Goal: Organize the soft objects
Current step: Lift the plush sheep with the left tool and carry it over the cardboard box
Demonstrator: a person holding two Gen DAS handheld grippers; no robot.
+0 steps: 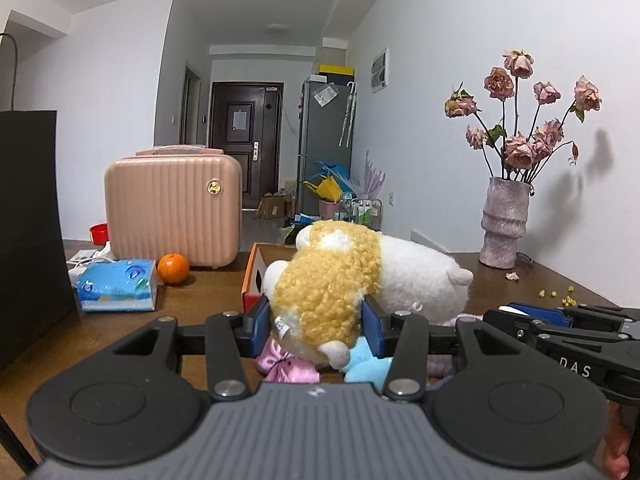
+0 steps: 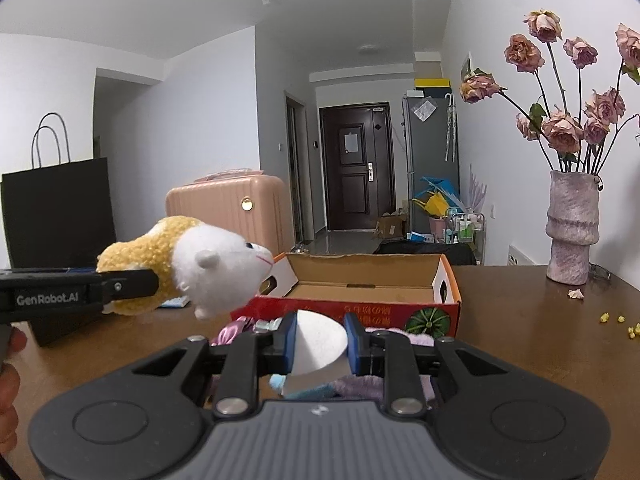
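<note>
The left tool (image 1: 316,320) is clamped on the yellow, curly-furred rear half of a plush hamster (image 1: 352,272), its blue pads pressing into both flanks. The toy hangs clear of the table (image 1: 192,300), its white head turned toward the open cardboard box (image 2: 360,276). In the right wrist view its nose almost reaches the left end of that box, though whether it touches cannot be told.

The right tool (image 2: 320,344) is closed to a narrow gap on a white, cone-shaped soft piece (image 2: 320,340), held just in front of the near red wall of the box.

Under both tools, at the near edge of the table, lies a heap of other soft things: a pink satin bow (image 1: 280,364), something light blue (image 1: 366,364) and a lilac fuzzy piece (image 2: 360,386).

Toward the table's left side stand a black paper bag (image 2: 56,208) and a pink ribbed case (image 1: 172,204), with an orange (image 1: 173,268) and a blue tissue pack (image 1: 116,284) in front of the case. At the far right corner, against the wall, stands a mauve vase (image 1: 504,224) of dried roses (image 1: 532,120), with fallen petals and yellow crumbs (image 1: 556,294) scattered nearby.
</note>
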